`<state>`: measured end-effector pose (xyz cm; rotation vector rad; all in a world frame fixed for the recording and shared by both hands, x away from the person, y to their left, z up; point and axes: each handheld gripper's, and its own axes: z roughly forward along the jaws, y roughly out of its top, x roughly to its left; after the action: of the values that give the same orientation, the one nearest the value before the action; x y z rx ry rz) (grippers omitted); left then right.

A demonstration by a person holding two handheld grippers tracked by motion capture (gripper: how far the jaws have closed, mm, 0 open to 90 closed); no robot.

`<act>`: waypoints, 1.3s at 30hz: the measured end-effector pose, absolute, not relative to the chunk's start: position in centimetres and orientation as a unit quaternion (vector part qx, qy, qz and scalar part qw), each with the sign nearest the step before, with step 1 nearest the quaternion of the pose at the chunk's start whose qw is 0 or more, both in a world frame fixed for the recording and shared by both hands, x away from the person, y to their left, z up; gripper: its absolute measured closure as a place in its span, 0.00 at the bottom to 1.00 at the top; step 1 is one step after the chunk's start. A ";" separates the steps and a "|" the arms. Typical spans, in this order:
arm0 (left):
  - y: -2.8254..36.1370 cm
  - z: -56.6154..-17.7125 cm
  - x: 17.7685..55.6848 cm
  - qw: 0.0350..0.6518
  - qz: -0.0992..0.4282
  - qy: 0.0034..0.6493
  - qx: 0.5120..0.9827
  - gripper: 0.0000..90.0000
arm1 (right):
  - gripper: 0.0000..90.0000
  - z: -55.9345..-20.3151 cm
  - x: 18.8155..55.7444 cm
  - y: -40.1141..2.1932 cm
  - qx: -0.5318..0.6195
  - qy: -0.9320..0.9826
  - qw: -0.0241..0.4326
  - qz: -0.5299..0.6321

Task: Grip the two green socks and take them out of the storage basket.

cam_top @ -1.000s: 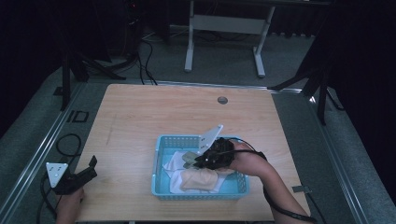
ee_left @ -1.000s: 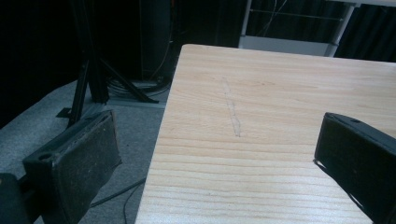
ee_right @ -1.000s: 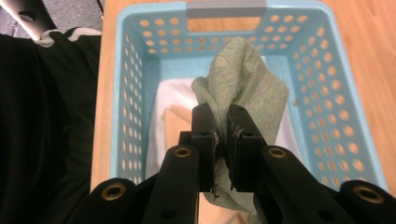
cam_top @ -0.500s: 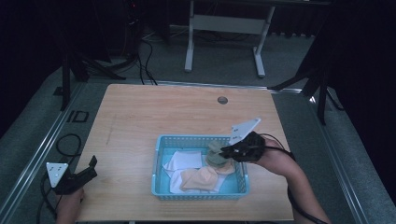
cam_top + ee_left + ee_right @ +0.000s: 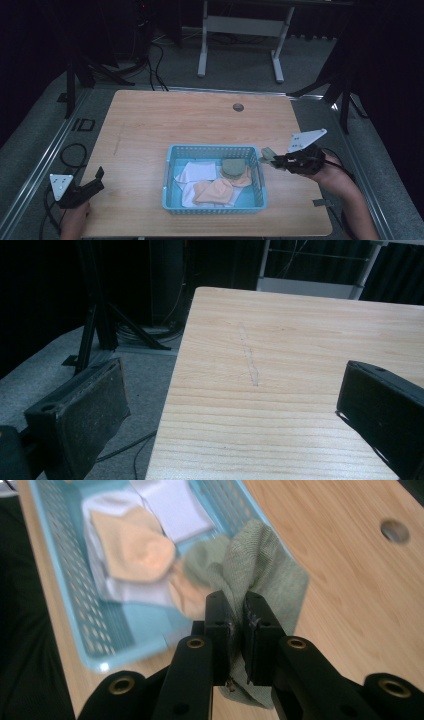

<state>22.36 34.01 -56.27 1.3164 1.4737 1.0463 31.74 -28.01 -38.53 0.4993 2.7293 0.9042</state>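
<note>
A light blue basket (image 5: 215,206) stands on the wooden table (image 5: 170,120) near its front edge, holding white, peach and grey-green socks. My right gripper (image 5: 270,160) hangs just right of the basket, shut on a grey-green sock (image 5: 268,154). In the right gripper view the sock (image 5: 270,572) is pinched between the jaws and drapes over the basket's rim (image 5: 95,645). A second grey-green sock (image 5: 233,168) lies in the basket. My left gripper (image 5: 99,179) rests open at the table's front left corner, its fingers (image 5: 80,415) wide apart with nothing between them.
A round cable hole (image 5: 238,107) sits in the table's far right part. Metal stands and cables (image 5: 150,55) are on the floor behind the table, and a pale desk frame (image 5: 240,25) stands farther back. A faint pencil line (image 5: 248,355) marks the wood.
My right gripper has moved rightward out of the basket with the grey-green sock, now past the basket's right rim. The left gripper has stayed put.
</note>
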 end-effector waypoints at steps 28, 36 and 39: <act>34.0 -56.3 22.3 0.438 0.422 0.593 0.528 0.01 | 0.91 -49.2 30.7 -34.8 0.267 0.916 0.067 0.292; 34.0 -56.3 22.3 0.437 0.422 0.593 0.528 0.01 | 0.90 -51.9 30.1 -34.7 0.273 0.918 0.040 0.284; 34.0 -56.3 22.3 0.438 0.422 0.593 0.528 0.01 | 0.90 -52.6 30.0 -34.7 0.275 0.918 0.030 0.284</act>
<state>22.34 33.99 -56.27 1.3130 1.4741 1.0486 29.97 -34.73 -52.56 0.8485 2.8303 0.8747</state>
